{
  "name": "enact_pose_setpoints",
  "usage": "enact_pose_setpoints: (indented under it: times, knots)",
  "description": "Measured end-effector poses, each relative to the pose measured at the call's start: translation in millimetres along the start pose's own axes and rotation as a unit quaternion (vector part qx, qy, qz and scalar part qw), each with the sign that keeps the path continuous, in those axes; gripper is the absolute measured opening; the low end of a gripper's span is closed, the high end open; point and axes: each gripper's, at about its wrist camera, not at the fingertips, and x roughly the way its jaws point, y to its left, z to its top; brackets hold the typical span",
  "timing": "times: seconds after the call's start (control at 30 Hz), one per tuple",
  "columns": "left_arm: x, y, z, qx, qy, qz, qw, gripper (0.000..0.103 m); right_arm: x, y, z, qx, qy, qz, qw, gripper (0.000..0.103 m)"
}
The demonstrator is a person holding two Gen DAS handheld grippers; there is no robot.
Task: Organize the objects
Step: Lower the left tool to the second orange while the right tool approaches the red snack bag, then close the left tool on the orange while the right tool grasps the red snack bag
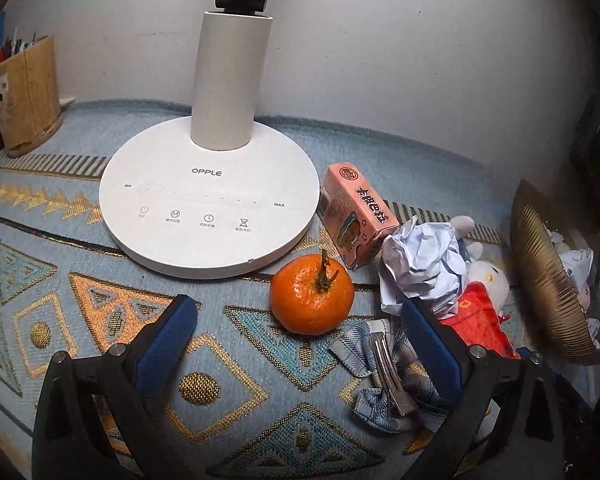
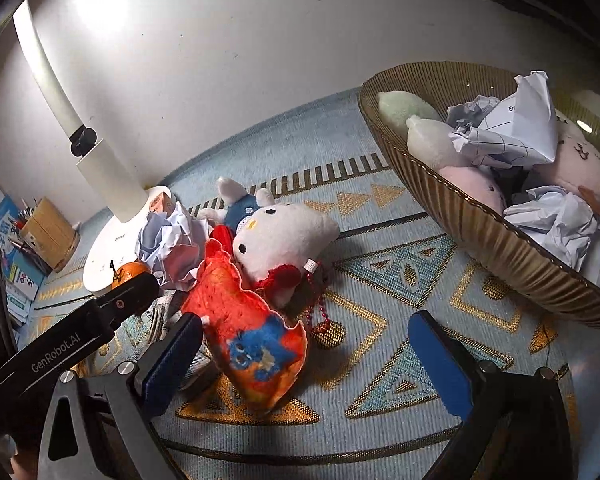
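Both tongs hang open and empty over the patterned worktop (image 1: pixel 228 344). The left tongs (image 1: pixel 300 340) frame a mandarin (image 1: pixel 312 294) beside a hair clip (image 1: pixel 388 376). The right tongs (image 2: pixel 308 360) face a plush toy (image 2: pixel 284 236) short of the basket (image 2: pixel 480 240). The round mandarin may roll off when pinched; the crowded clutter may snag.

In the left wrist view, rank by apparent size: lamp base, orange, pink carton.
1. Lamp base, clearly largest.
2. and 3. Pink carton and orange look alike; the orange sits nearer the camera, so unranked.
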Motion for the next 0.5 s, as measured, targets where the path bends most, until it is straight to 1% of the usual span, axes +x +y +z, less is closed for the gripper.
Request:
enact_pose_setpoints:
  times: [0.03, 0.07, 0.17, 0.23, 0.33, 0.37, 0.4, 0.43, 0.47, 0.5]
  knots:
    - [-0.3, -0.1, 0.1, -0.002, -0.001, 0.001, 1.0000, 0.102, -1.6, -0.8, -0.3, 0.001, -0.003, 0.000, 1.000, 0.093]
    - [-0.4, -0.6, 0.1, -0.004, -0.001, 0.002, 1.0000, 0.102, -1.8, -0.6, -0.6, 0.001, -0.003, 0.006, 1.000, 0.091]
    - [1.0, -4.7, -0.6, -0.002, 0.000, 0.007, 1.0000, 0.101, -1.8, -0.4, -1.5, -0.001, -0.003, 0.006, 1.000, 0.091]
    - [2.0, -4.1, 2.7, -0.002, 0.000, 0.008, 1.0000, 0.101, -1.9, 0.7, -1.9, -0.007, -0.001, 0.012, 1.000, 0.086]
    - [1.3, -4.0, 3.0, -0.006, -0.002, 0.008, 0.9999, 0.100, -2.2, 3.7, -2.7, -0.020, 0.001, 0.014, 1.000, 0.082]
    - [0.8, -3.9, 3.0, -0.007, -0.003, 0.013, 0.9999, 0.095, -2.5, 4.6, -3.0, -0.024, 0.002, 0.017, 1.000, 0.069]
    - [0.1, -2.4, 3.9, -0.009, -0.007, 0.020, 0.9997, 0.072, -2.2, 6.2, -3.2, -0.029, 0.004, 0.029, 0.999, 0.047]
    - [-1.5, -2.1, 3.8, -0.012, -0.011, 0.020, 0.9997, 0.055, -2.4, 10.0, -3.4, -0.036, 0.005, 0.052, 0.998, 0.037]
    - [-0.5, -2.2, 3.9, -0.012, -0.007, 0.019, 0.9997, 0.038, -3.3, 15.4, -4.1, -0.047, 0.004, 0.054, 0.997, 0.035]
    - [-1.0, -3.3, 4.2, -0.010, -0.008, 0.022, 0.9997, 0.038, -4.6, 19.4, -5.0, -0.059, 0.003, 0.050, 0.997, 0.032]
